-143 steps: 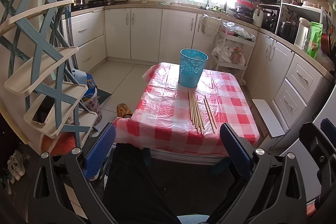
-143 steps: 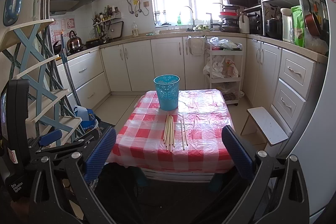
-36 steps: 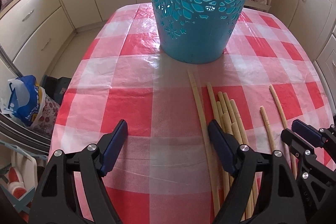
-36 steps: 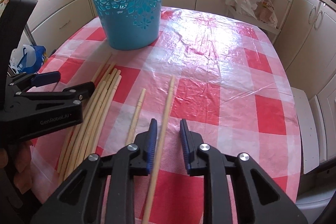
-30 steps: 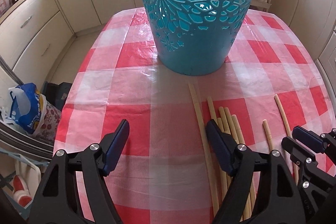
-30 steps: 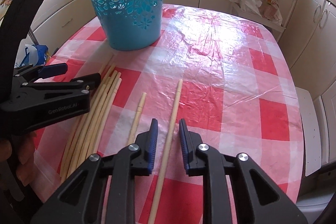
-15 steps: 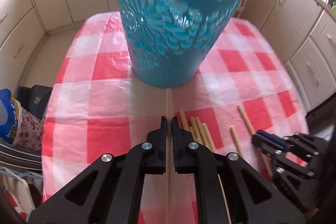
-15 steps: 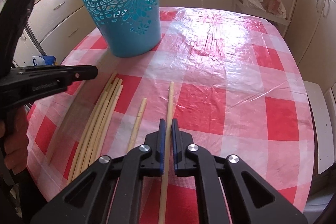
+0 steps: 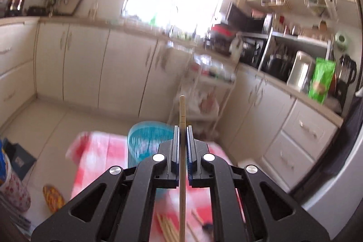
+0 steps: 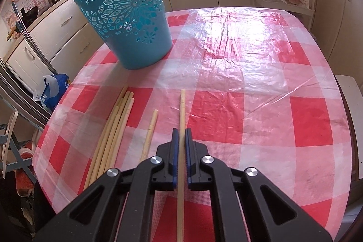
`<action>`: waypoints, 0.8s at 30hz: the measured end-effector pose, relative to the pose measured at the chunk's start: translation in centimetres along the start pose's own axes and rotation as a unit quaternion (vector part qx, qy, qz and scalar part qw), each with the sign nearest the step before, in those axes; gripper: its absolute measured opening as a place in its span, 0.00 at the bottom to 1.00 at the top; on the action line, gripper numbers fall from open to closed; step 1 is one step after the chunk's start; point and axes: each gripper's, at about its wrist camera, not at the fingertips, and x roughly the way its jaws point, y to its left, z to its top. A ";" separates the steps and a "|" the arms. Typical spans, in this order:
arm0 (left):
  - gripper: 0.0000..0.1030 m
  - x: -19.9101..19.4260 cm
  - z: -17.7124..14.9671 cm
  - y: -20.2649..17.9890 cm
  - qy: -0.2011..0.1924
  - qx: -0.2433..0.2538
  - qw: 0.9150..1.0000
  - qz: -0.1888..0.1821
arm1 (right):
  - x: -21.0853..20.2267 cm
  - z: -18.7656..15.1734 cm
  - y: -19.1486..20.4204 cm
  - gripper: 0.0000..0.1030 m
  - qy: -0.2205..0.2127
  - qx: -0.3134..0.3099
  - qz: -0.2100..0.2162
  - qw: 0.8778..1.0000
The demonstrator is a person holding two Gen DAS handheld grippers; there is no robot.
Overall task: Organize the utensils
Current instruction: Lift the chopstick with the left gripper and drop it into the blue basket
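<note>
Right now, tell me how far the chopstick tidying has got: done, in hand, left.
Done: nothing visibly; whether the blue basket holds any chopsticks cannot be seen. In hand: the left gripper is shut on one chopstick, raised above the table; the right gripper is shut on another chopstick low over the checked cloth. Left: a bundle of chopsticks and a single chopstick on the cloth.

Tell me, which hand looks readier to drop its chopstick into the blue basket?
Probably the left: its tongs hold a chopstick lifted above the blue basket. The right tongs grip theirs low over the tablecloth.
</note>
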 end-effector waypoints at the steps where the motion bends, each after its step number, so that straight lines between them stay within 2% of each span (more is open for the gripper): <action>1: 0.05 0.3 1.1 -0.1 -0.017 -0.004 1.000 0.003 | 0.0 0.0 0.0 0.06 0.000 0.000 0.000 1.000; 4: 0.05 2.0 3.8 -0.1 -0.055 -0.013 0.998 0.011 | 0.0 0.0 -0.2 0.06 -0.001 0.002 0.003 1.000; 8: 0.05 5.6 5.9 -0.3 -0.093 -0.017 0.994 0.051 | -0.1 0.0 -0.5 0.06 -0.002 0.008 0.010 1.000; 13: 0.05 9.8 5.5 0.2 -0.120 -0.007 0.988 0.100 | -0.1 0.0 -1.1 0.06 -0.003 0.021 0.024 0.999; 18: 0.05 13.0 3.4 1.7 -0.102 -0.015 0.987 0.121 | -0.1 0.0 -1.2 0.06 -0.003 0.027 0.032 0.999; 24: 0.05 13.6 -0.4 2.7 -0.080 -0.005 0.987 0.141 | -0.1 0.1 -1.3 0.06 -0.003 0.028 0.033 0.999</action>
